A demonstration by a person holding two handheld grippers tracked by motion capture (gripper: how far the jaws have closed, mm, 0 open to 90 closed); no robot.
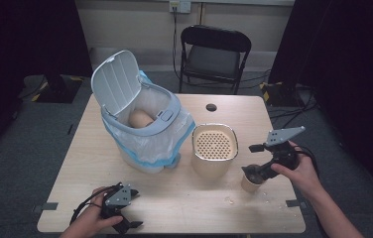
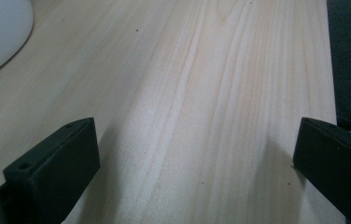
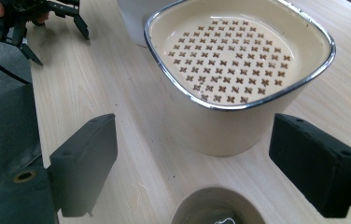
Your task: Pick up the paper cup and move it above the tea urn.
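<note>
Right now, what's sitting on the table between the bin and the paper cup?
The cream basket with the perforated bottom stands between the bin and the cup, as the high view shows. The right tool is at the cup.

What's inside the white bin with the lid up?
Inside the white bin, which has a plastic bag liner, sits one rounded tan thing. Its top shows; the bin's rim hides the rest and anything beneath it, so I can't tell what it is.
</note>
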